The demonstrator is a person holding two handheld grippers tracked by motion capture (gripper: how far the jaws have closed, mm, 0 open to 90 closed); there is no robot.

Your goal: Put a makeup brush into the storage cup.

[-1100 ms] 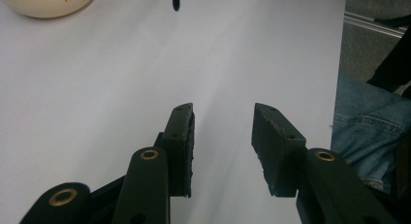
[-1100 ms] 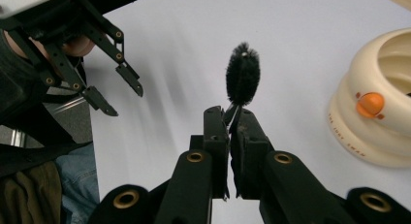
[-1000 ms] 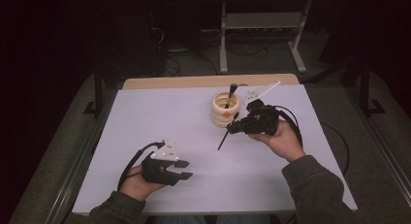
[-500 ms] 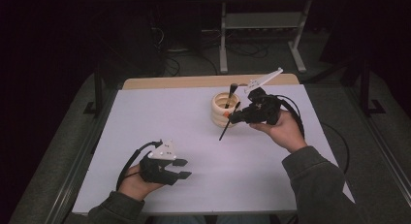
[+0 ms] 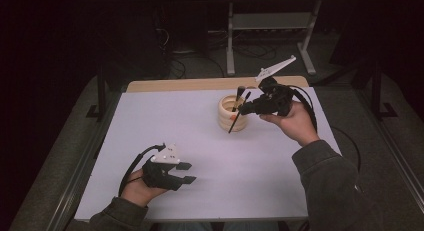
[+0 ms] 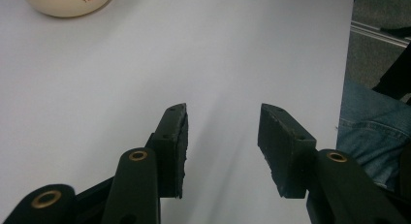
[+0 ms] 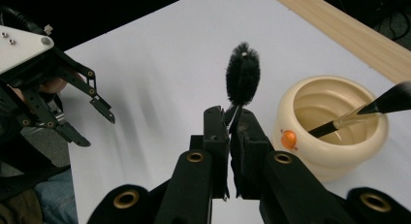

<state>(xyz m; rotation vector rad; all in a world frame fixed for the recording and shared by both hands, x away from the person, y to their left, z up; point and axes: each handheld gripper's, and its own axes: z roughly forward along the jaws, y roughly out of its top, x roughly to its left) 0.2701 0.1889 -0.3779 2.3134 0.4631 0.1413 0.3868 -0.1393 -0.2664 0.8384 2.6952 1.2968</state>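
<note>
Where the right gripper (image 5: pixel 248 107) is raised beside the cream ribbed ceramic pot (image 5: pixel 231 113), its jaws are clamped nearly flush on the thin stem of a slender black brush with a fuzzy bottle-brush head (image 7: pixel 242 80). In the right gripper view the brush's long axis runs along the line of the jaws, its head pointing away from the camera. In the high view the brush (image 5: pixel 235 120) appears as a thin dark line slanting from near the jaws down and leftward across the front of the pot; which end lies low there cannot be made out. A second brush with a black handle and soft dark bristles (image 7: pixel 361 112) leans in the pot, its handle end down inside and its bristles up over the rim; its bristle tip is cut off at the edge of the right gripper view. An orange dot on the pot's wall (image 7: pixel 288 138) is too small to identify. The right hand (image 5: pixel 295 122) holds its gripper at a raised angle, forearm rising from the lower right. The left gripper (image 5: pixel 186 172) rests low over the white table surface (image 5: pixel 260 176) near the front left, well apart from the pot, its jaws spread wide with nothing between them, the left hand (image 5: pixel 137 187) gripping it from behind.
</note>
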